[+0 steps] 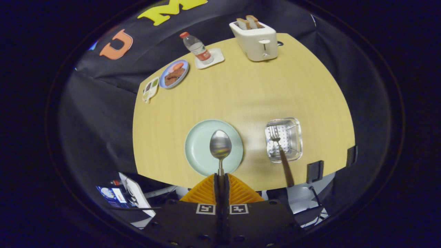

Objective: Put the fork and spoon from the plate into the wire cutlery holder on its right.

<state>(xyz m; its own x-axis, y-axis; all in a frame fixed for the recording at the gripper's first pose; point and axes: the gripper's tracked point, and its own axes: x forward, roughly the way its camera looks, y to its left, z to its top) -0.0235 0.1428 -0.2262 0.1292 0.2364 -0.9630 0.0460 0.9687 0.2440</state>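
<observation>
We find the hand-held gripper [221,179] closed, both fingers pressed together on the handle of the one spoon [220,146]. The spoon's long axis runs straight ahead along the fingers; its bowl points away from the gripper, and we see it over the middle of the plate [198,148]. We cannot tell whether the bowl touches the plate or is lifted clear of it.

We count one pale green plate, round, on the tabletop [248,93], just ahead of the fingers.

To the right of the plate stands one wire cutlery holder [293,137]. One fork [280,151] is already in it, tines down inside the basket, the brown handle leaning out over the near rim toward the gripper's side of the tabletop.

Well beyond the plate we note one toaster [256,39] with two slices of bread in its slots, one bottle [197,48] on a white coaster [215,57], one blue dish of food [175,73] and one small divided tray [150,89] beside that dish.
</observation>
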